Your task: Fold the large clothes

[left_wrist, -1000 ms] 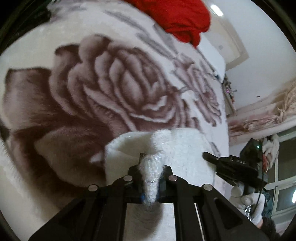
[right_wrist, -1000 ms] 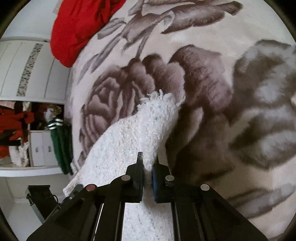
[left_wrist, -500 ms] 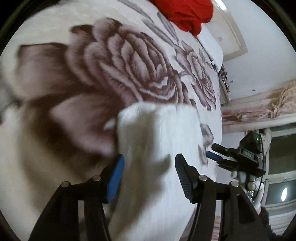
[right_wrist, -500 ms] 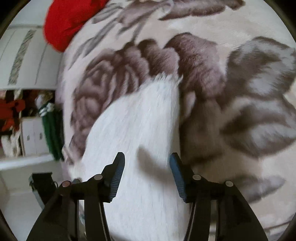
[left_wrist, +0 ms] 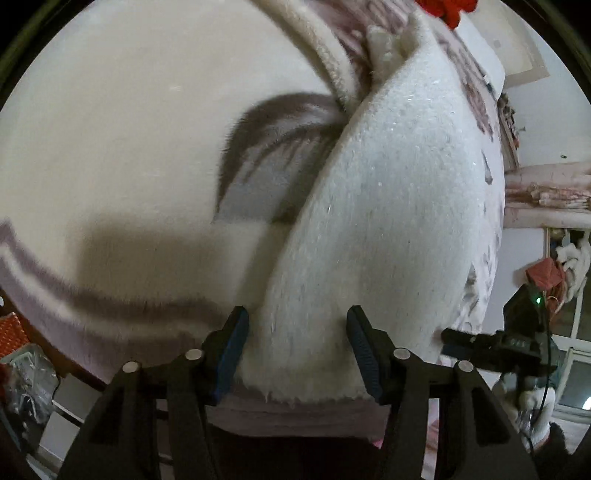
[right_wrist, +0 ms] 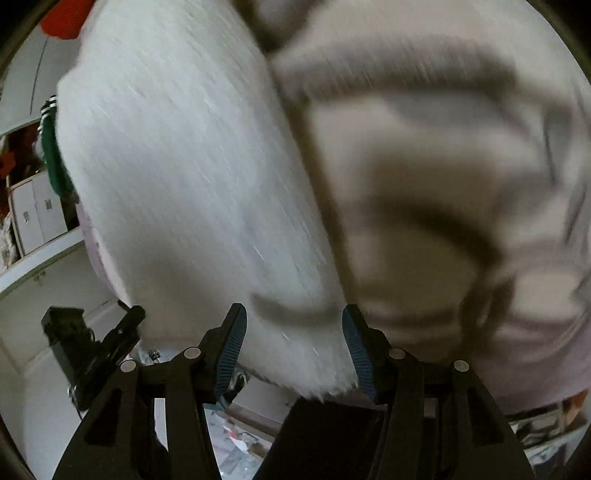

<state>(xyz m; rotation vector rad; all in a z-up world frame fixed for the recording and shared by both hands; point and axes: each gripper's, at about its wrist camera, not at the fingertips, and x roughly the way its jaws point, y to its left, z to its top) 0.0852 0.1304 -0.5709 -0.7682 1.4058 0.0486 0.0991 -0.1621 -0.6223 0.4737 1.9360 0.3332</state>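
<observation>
White fuzzy garments: one (left_wrist: 388, 206), lying down the middle of the frame.
Floral blankets: one (left_wrist: 147, 110), cream with grey-brown print, under the garment.
Red cloths: one (left_wrist: 445, 7), at the top edge.
Claws: two, the left claw (left_wrist: 297, 354) and the right claw (right_wrist: 293, 350), each at bottom centre of its own view.
Green striped garments: one (right_wrist: 53, 155), left edge of the right wrist view.
</observation>
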